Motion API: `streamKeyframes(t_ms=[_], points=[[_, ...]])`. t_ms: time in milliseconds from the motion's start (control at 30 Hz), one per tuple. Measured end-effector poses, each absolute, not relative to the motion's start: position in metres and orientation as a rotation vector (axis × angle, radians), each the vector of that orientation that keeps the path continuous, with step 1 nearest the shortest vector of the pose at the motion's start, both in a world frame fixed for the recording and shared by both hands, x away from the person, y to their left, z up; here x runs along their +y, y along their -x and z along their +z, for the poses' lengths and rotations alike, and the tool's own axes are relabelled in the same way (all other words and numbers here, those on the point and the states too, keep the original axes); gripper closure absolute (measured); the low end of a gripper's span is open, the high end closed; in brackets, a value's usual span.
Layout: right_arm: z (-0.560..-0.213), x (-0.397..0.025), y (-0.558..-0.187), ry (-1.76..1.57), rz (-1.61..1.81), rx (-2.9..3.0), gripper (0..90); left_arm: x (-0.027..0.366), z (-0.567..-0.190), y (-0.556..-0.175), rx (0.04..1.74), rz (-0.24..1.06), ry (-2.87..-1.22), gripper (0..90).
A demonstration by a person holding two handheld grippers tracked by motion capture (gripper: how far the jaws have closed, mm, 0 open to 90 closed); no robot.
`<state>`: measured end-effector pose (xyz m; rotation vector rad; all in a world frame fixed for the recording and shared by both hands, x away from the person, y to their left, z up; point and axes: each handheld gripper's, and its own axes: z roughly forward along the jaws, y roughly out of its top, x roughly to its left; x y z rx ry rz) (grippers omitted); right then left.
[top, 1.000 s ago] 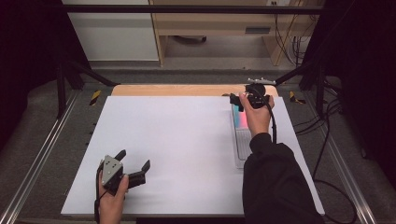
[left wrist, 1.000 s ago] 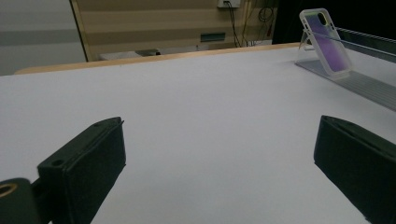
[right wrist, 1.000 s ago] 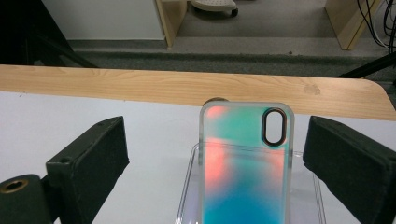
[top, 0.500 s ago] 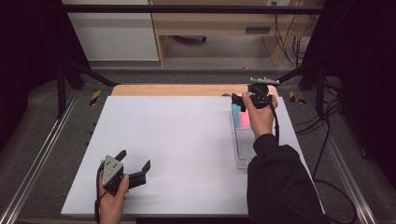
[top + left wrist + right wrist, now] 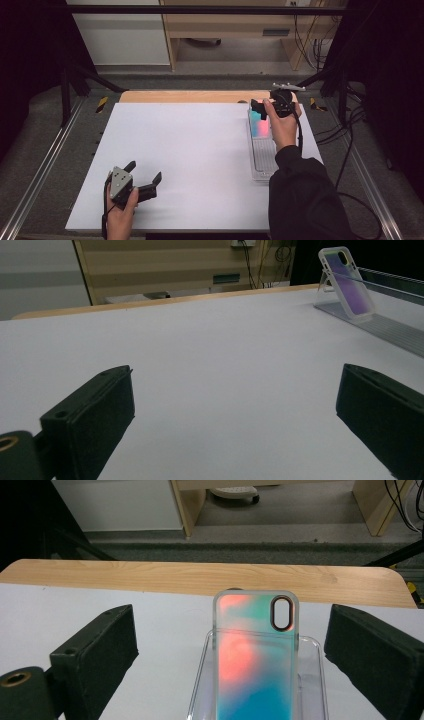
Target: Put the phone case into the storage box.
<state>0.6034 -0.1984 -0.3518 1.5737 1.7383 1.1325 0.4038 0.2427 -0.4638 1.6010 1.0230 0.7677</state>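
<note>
Phone case [image 5: 258,124] in tray [image 5: 263,160], table's [image 5: 200,145] right.

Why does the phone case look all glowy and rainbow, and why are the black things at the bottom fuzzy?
In the right gripper view the phone case is clear and catches the light, giving orange and teal patches. In the left gripper view it looks purple instead. In both gripper views the black jaws sit very near the lens, so they look soft. The high view is grainy.

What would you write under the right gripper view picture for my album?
Open right gripper faces a colourful pink-and-teal phone case leaning in a clear plastic tray.
</note>
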Motion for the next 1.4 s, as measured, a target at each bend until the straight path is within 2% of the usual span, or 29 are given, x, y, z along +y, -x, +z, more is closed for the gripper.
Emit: streamKeyframes(t_ms=[733, 1400], points=[[-0.337, -0.186, -0.568, -1.318, 1.353, 1.617, 8.3, 0.255, -0.462, -0.403, 1.031, 0.766, -1.568, 2.1], [-0.347, -0.175, -0.534, -1.154, 1.458, 1.705, 3.1, 0.303, -0.456, -0.389, 1.074, 0.83, -1.509, 1.9]])
